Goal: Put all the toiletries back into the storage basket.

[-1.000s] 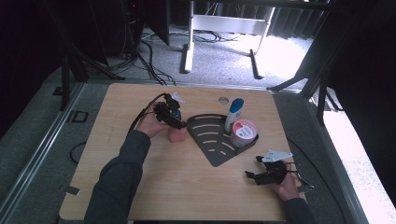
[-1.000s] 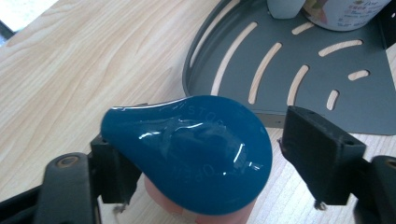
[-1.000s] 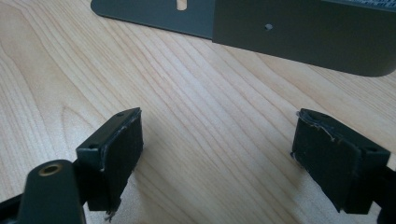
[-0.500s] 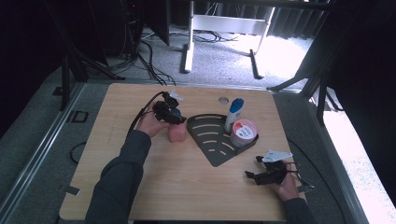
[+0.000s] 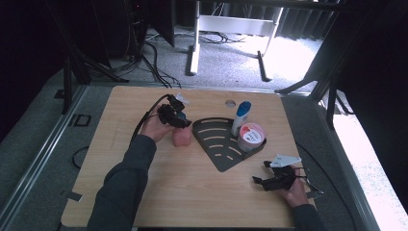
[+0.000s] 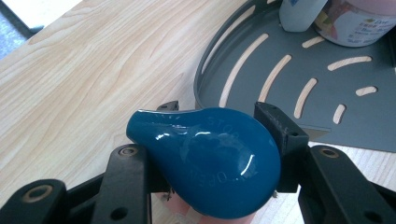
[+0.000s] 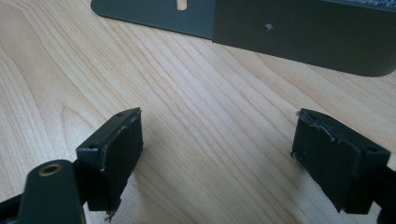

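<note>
A pink bottle (image 5: 182, 137) with a glossy blue teardrop cap (image 6: 210, 158) stands on the table just left of the dark grey slotted rack (image 5: 216, 144). My left gripper (image 5: 179, 119) reaches over it. Its jaws have just been closing, and in the left gripper view (image 6: 219, 111) they now press on either side of the blue cap. Near the table's front right, my right gripper (image 5: 260, 182) lies low over bare wood. In its own view (image 7: 217, 140) the jaws stand wide apart with nothing between them, facing the rack's outer wall (image 7: 303, 32).
In the rack's far right corner stand a white bottle with a blue cap (image 5: 240, 118) and a pink tub with a printed lid (image 5: 251, 136). A small round hole (image 5: 230, 103) sits in the wooden table (image 5: 192, 192) behind the rack. Cables and stand legs lie on the floor beyond.
Both hands stay where they were. The left gripper's jaws look drawn in closer around the top of the pink bottle.
</note>
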{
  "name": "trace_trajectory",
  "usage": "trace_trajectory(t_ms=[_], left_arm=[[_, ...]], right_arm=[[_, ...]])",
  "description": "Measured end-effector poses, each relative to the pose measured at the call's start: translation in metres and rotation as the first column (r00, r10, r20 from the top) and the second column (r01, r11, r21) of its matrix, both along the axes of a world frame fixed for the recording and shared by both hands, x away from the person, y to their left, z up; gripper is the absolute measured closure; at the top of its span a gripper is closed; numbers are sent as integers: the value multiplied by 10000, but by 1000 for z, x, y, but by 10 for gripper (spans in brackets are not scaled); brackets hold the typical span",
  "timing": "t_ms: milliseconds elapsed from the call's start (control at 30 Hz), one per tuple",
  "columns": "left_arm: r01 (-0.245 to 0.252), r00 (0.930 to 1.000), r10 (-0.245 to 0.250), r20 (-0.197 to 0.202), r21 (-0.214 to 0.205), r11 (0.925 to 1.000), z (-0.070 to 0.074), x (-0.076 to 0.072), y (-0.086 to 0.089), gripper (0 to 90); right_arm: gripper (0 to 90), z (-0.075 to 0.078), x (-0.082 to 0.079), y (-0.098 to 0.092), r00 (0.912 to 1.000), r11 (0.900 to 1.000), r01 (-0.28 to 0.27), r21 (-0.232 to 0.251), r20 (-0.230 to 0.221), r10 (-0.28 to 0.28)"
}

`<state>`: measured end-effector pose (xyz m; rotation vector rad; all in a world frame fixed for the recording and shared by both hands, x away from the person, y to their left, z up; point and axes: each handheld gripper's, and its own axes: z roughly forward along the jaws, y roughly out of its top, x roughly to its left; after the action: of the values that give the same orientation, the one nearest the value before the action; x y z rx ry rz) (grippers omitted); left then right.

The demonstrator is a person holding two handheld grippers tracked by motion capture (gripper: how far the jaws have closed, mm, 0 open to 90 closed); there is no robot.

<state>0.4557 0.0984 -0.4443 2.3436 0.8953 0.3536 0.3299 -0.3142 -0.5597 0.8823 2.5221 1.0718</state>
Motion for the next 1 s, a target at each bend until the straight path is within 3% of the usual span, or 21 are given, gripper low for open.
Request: trace_trajectory(t_ms=[400, 700, 1000], left_arm=[[-332, 9994, 326, 93, 733, 9968, 5, -5, -6, 530], [-588, 9982, 584, 113, 389, 9975, 14, -7, -4, 530], [-926, 9955, 928, 216, -107, 9956, 31, -9, -2, 530]], right_arm=[[160, 0, 0, 0, 10000, 10000, -3, 4, 5, 3], [160, 0, 0, 0, 10000, 10000, -4, 1, 1, 4], [160, 0, 0, 0, 10000, 10000, -4, 2, 8, 4]])
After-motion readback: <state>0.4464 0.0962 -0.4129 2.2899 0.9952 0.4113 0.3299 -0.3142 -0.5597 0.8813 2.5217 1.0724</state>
